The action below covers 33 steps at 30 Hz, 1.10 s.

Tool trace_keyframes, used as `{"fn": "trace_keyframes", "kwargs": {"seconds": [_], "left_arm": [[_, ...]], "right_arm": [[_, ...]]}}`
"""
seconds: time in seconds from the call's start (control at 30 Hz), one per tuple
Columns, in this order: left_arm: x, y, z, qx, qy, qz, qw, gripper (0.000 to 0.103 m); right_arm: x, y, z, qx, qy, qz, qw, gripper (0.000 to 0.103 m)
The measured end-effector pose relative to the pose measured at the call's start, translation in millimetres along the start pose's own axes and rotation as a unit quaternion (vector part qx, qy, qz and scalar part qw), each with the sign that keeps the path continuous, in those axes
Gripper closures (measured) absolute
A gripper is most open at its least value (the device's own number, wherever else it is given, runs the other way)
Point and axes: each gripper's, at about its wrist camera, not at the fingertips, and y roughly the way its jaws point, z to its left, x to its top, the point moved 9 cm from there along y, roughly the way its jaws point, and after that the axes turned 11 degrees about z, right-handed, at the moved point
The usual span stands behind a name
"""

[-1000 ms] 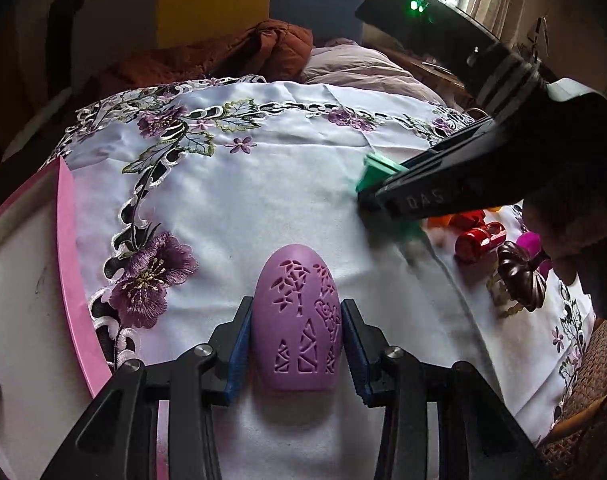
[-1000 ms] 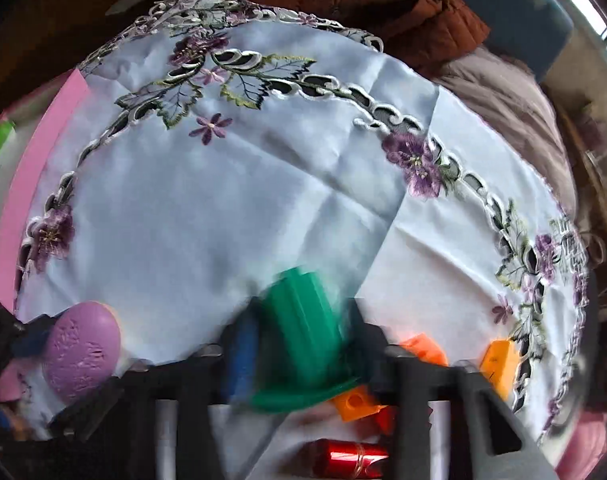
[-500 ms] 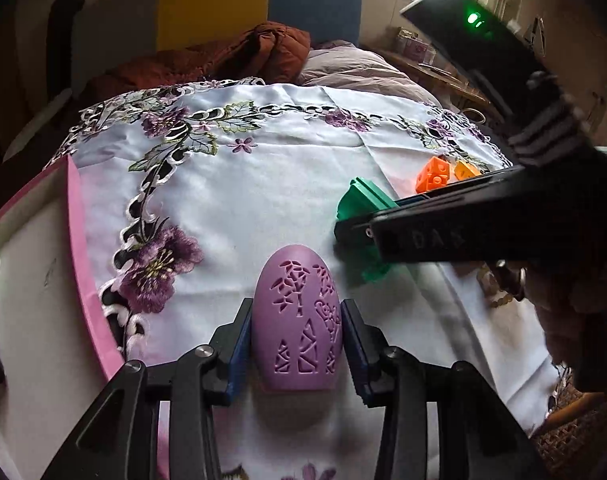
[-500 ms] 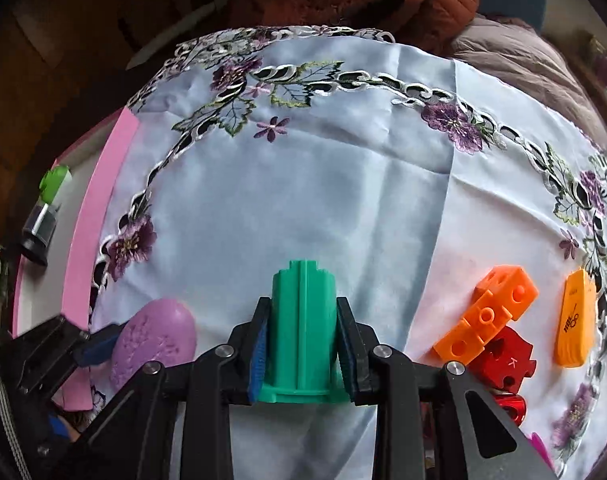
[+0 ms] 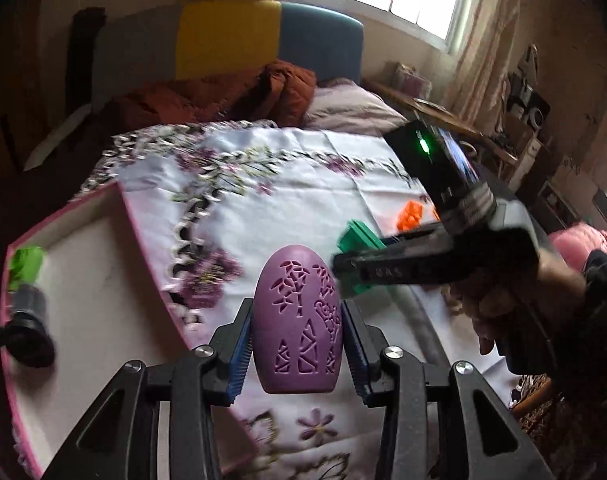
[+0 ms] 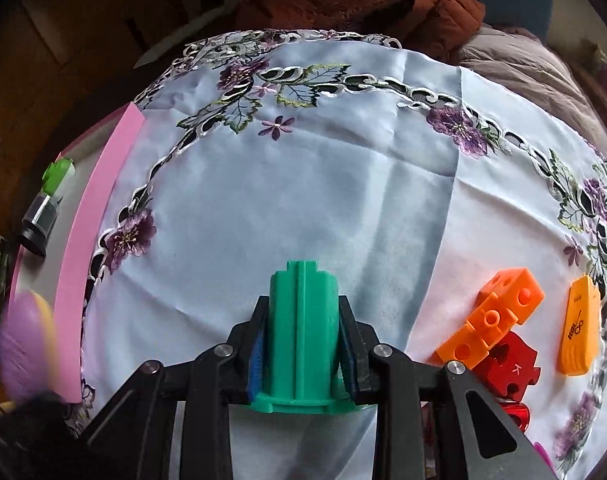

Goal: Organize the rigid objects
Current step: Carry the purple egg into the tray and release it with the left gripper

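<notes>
Above the embroidered cloth on the desk point(image 6: 303, 208), the left tool point(image 5: 295, 344) clamps a purple egg-shaped piece point(image 5: 297, 320) raised beside the pink-rimmed tray point(image 5: 103, 288), likely its destination, while the right tool point(image 6: 301, 344) grips a green ribbed piece point(image 6: 301, 332).

Tray point(image 6: 99, 216) sits at the cloth's point(image 6: 303, 184) left edge, a bottle point(image 6: 47, 204) lying in it. Over on the right, the bricks point(image 6: 499, 312) touch a puzzle piece point(image 6: 511, 368), a flat tag point(image 6: 579, 328) just beyond them.
</notes>
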Motion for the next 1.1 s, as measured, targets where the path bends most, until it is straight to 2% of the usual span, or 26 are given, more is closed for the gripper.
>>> {"fn": "trace_keyframes", "kwargs": {"seconds": [0.3,0.43,0.53,0.7,0.87,0.97,1.03,1.1], "left_arm": [[0,-40,75,0.029,-0.079,-0.025,0.9961,0.061],[1,-40,124,0.01,-0.15,-0.013,0.9886,0.061],[5,-39,153,0.009,-0.177,-0.012,0.984,0.061],[18,-29,186,0.007,-0.204,-0.003,0.979,0.061],[32,-12,204,0.007,-0.213,0.012,0.977,0.061],[36,3,214,0.0,-0.229,0.028,0.973,0.061],[38,14,225,0.007,-0.243,0.041,0.9692,0.061],[41,23,229,0.014,-0.239,0.049,0.9697,0.061]], "right_arm": [[0,-1,5,-0.04,-0.039,-0.014,0.998,0.072],[0,-2,5,-0.047,-0.043,-0.017,0.998,0.072],[0,-2,7,-0.053,-0.049,-0.019,0.997,0.072],[2,-1,8,-0.062,-0.058,-0.021,0.996,0.072],[1,-1,9,-0.065,-0.062,-0.022,0.996,0.072],[0,-2,9,-0.067,-0.065,-0.022,0.995,0.072],[0,-1,9,-0.068,-0.067,-0.023,0.995,0.072],[0,-1,9,-0.069,-0.068,-0.023,0.995,0.072]]}}
